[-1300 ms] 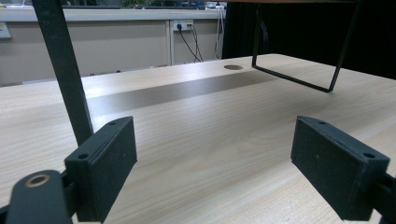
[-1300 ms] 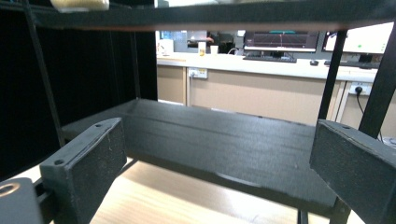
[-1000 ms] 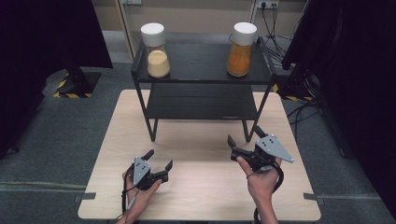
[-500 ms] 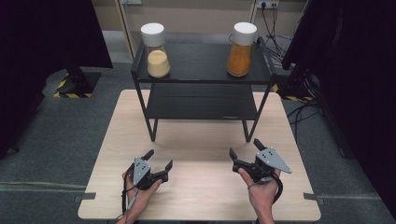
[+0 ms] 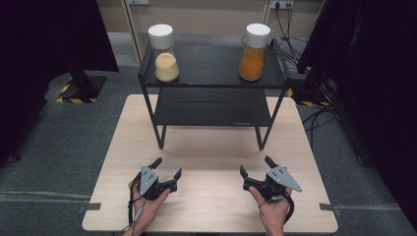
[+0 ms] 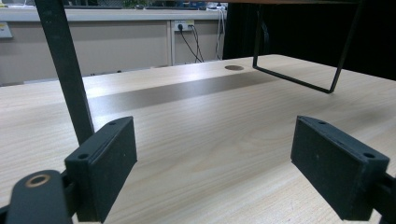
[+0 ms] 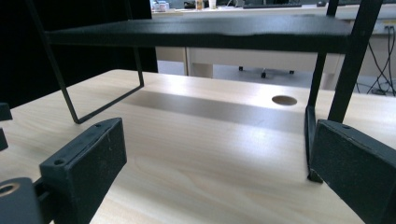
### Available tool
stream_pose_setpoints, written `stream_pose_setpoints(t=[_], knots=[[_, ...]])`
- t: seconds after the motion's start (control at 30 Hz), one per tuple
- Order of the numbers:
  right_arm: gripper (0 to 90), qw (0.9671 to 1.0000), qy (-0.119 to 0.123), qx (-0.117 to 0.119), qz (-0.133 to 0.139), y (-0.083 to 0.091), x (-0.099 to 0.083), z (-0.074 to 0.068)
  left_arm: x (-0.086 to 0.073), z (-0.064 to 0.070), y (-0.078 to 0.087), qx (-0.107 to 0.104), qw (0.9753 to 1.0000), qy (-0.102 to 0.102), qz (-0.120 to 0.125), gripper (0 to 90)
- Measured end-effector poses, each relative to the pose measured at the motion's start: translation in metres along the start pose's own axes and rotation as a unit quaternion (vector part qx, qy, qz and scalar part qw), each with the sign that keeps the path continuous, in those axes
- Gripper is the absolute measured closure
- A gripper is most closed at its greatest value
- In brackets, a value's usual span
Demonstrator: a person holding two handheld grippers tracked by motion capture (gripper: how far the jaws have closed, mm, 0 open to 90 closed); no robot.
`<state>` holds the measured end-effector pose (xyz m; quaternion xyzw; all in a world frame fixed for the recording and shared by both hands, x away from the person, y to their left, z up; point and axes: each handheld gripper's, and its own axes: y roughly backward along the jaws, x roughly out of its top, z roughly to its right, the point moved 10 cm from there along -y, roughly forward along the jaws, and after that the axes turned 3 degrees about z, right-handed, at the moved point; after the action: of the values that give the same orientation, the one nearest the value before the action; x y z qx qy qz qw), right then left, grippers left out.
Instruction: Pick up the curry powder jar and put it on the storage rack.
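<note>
Since a second ago your right gripper [image 5: 257, 170] has dropped lower and nearer the table's front edge; your left gripper [image 5: 166, 168] has held its place.

High view: both grippers rest on the table [image 5: 211, 147], well apart, jaws wide, holding nothing. Rack [image 5: 212, 81] stands at the far half. Top shelf: pale jar [image 5: 164, 60] at left, orange jar [image 5: 254, 51] at right, both white-capped. Lower shelf bare.

Left gripper view: jaws spread wide, empty. Rack leg [image 6: 65, 70] just ahead.

Right gripper view: jaws spread wide, empty. Rack leg [image 7: 348, 65] close by, lower shelf [image 7: 196, 32] overhead.

Risk: the jars look tall and top-heavy; a jaw clipping a leg or shelf edge as you rise could rock the rack and tip one. The shelf edge stands between you and either jar.
</note>
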<state>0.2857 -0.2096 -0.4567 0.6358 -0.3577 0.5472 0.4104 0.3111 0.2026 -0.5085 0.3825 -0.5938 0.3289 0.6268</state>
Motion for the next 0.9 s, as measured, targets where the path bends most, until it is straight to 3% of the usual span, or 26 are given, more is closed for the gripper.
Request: stream_pose_setpoints(t=[0.9], knots=[[4.2,0.9998,0.001,-0.013,-0.015,0.013,-0.039,-0.002,0.0,0.0,0.0,0.004,1.0,0.0,0.002,13.7]])
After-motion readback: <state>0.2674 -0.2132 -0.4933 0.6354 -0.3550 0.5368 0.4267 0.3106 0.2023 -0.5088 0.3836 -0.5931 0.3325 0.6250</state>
